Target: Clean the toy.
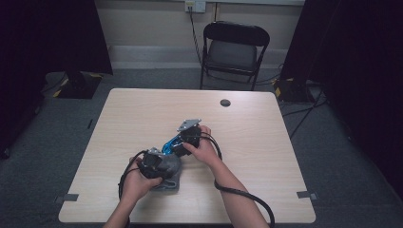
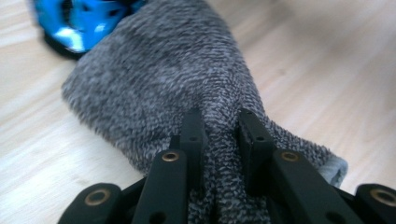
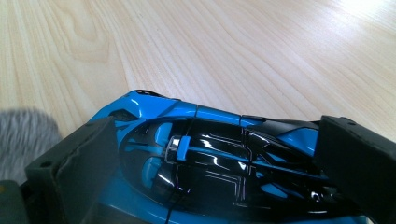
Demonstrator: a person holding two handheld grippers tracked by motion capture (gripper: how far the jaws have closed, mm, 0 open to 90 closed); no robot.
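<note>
Grey fuzzy sock (image 2: 173, 79), pinched in the left tongs (image 2: 219, 135), lay on the counter (image 1: 142, 109) at seven o'clock from the blue toy car (image 3: 205, 154) clamped in the right tongs (image 3: 210, 163); best wiped gently, car steady.

Light wood-grain worktop (image 1: 142, 109) with a sock and a toy car on it.

Rectangular pale laminate top with rounded corners and a small dark round cable grommet (image 1: 225, 102) near the far edge. A fuzzy grey knit sock (image 1: 170, 175) lies flat near the front edge, left of centre. Just beyond it sits a glossy blue-and-black toy car (image 1: 170, 145), close beside the sock's far end; contact between the two can't be told. Worktop stands on grey carpet floor (image 1: 332, 156).
</note>
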